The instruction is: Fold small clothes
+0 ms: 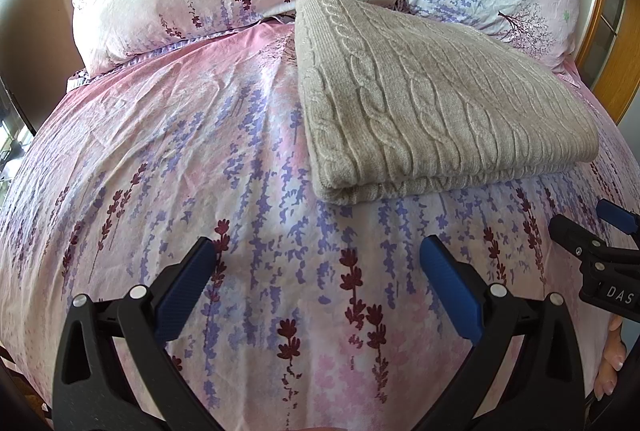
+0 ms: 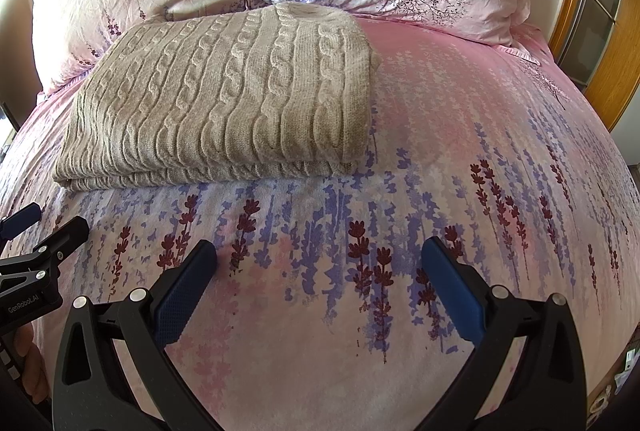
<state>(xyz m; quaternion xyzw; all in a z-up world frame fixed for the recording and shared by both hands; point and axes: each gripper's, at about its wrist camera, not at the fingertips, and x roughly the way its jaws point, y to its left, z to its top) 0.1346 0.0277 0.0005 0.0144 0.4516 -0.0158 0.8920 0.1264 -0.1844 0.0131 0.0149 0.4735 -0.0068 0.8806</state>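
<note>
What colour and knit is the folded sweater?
Beige cable knit sweater, clearest in the right wrist view.

We read two pieces of lettering, both in white on black gripper housings. In the left wrist view, the right gripper (image 1: 618, 221) enters at the right edge, and its body carries the letters "DAS" before the frame cuts the rest off. In the right wrist view, the left gripper (image 2: 24, 221) enters at the left edge, and its body bears the word "GenRobot.AI", small and slightly tilted. We find nothing else legible: the bedding shows only printed flowers and trees, and the knitted garment carries no tag we can read.
</note>
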